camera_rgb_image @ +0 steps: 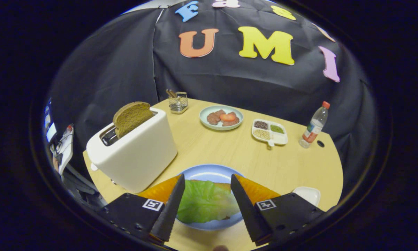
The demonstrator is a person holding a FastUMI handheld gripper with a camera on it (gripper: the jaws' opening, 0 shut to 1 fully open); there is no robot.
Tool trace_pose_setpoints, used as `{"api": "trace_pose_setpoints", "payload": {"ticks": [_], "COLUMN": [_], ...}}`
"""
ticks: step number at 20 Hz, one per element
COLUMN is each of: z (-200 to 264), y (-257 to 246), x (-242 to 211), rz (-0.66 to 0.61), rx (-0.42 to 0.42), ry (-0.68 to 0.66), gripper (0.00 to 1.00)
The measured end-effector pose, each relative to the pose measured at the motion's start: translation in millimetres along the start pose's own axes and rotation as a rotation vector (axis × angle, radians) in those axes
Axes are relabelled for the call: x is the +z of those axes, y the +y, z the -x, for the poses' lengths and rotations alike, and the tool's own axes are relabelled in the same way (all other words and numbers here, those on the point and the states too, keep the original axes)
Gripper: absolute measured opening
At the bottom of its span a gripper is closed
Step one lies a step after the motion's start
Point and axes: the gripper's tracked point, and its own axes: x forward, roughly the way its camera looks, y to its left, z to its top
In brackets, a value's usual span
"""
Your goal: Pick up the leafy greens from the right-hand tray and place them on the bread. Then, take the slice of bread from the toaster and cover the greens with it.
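Between the parted, empty fingers of the gripper [207,205], the leafy greens [205,204] already lie on the bread [218,185] on the blue plate [209,171]. Far left, the brown bread slice [132,116] stands upright in the toaster [135,155]; it looks light, stiff and crumbly, best pinched gently across its raised top edge.

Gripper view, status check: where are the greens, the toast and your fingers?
Gripper open, empty, fingers straddling the blue plate. Leafy greens already on the bread there. Toaster ahead left, bread slice up in its slot. Path looks unobstructed.
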Motion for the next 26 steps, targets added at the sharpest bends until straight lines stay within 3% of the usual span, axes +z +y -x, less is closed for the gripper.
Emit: {"api": "trace_pose_setpoints", "payload": {"ticks": [2,3,11,19,26], "z": [13,19,44,28,-21], "y": [1,4,79,158,175], "x": [15,23,68,101,94], "rz": [-0.013,-0.023,-0.097,-0.137,-0.217], "rx": [-0.032,-0.043,-0.031,0.006,-0.087], "ry": [-0.042,-0.063,-0.13,-0.148,-0.063], "gripper": [0.97,0.99,0.97,0.97,0.98]}}
